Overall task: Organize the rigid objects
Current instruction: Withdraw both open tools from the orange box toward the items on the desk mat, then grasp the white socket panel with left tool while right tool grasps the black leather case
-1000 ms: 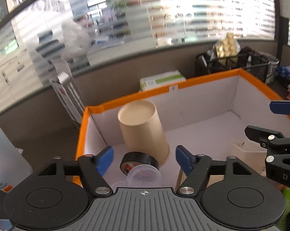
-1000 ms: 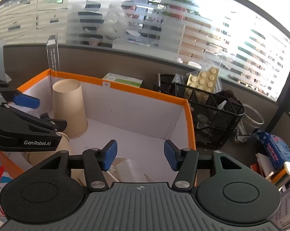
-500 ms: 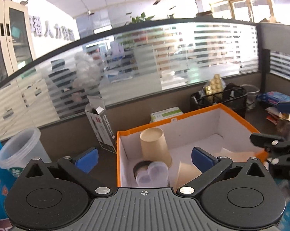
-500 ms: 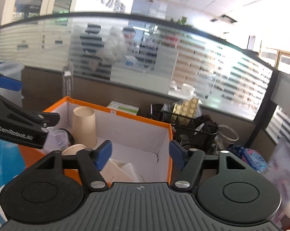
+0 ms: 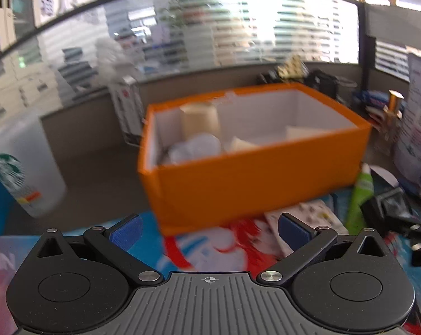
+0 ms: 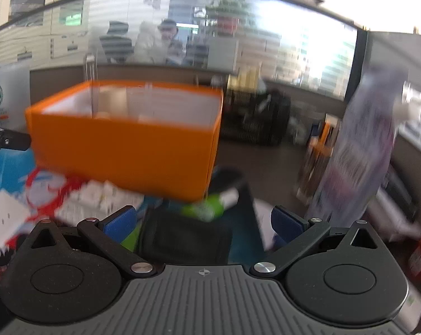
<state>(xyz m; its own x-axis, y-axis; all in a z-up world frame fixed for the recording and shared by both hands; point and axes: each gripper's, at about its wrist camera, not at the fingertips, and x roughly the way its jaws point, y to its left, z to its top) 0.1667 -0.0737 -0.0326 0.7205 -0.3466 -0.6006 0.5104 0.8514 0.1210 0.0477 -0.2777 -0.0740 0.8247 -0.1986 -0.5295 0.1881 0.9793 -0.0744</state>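
An orange box with a white inside holds an upturned paper cup, a clear lid and pale pieces. My left gripper hangs open in front of the box's near wall, with nothing between its blue pads. In the right wrist view the same box stands ahead to the left. My right gripper has its jaws opening, nothing between them. Just past its fingers lie a green tube and a black object. Both views are blurred.
A Starbucks cup stands left of the box. White printed packs lie on a colourful mat before the box. A black mesh basket and a tall printed bag stand to the right.
Both grippers have drawn back from above the box's inside to in front of its outer wall. Both sets of jaws have spread wider.
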